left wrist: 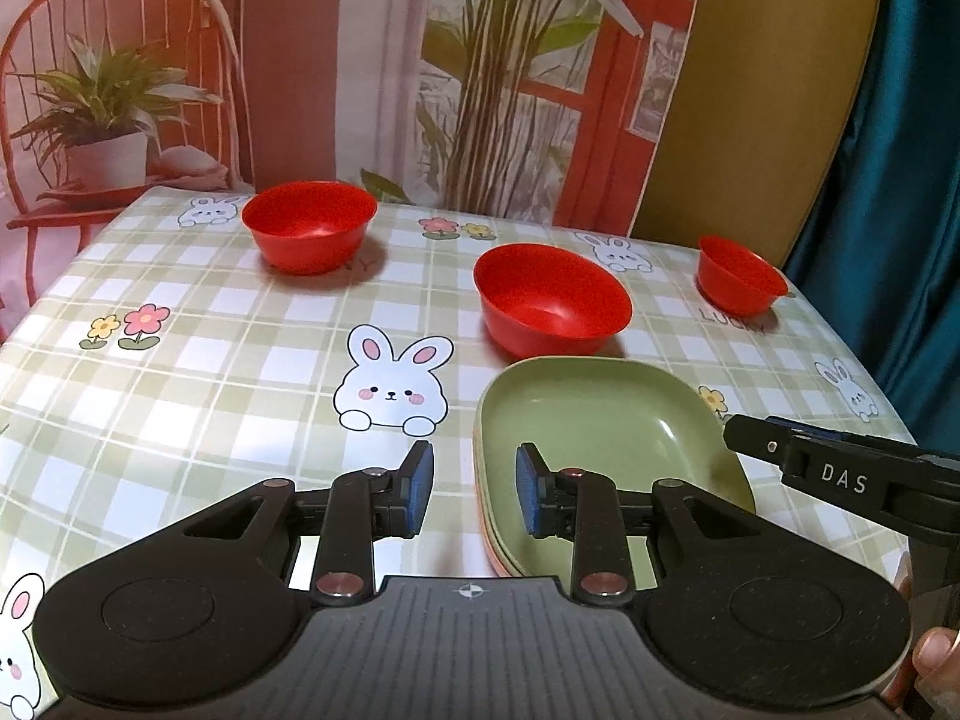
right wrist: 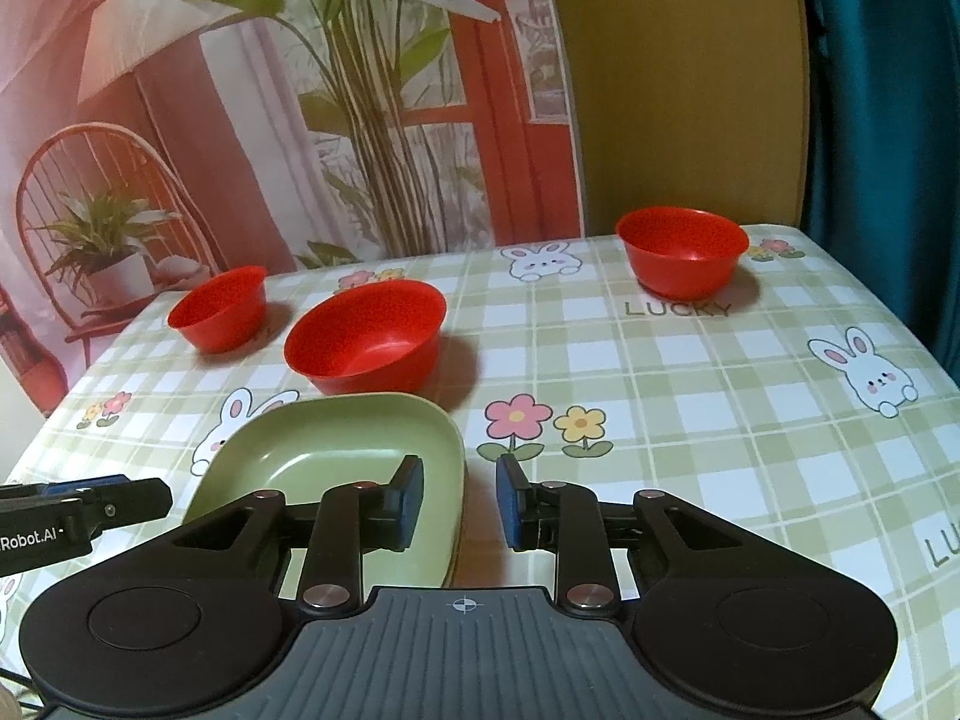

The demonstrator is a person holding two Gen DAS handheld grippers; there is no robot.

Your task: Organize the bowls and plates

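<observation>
Green plates (left wrist: 594, 414) stacked at lower centre, three red bowls (left wrist: 552, 300) unnested across bench (left wrist: 240, 390), both jaws released, empty.

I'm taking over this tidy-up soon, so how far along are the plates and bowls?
Done: the green plate sits on a stack, an orange edge showing beneath. In hand: nothing; the left gripper and right gripper flank the stack, jaws open and empty. Left: three red bowls stand apart, the left bowl, the middle bowl and the right bowl.
</observation>
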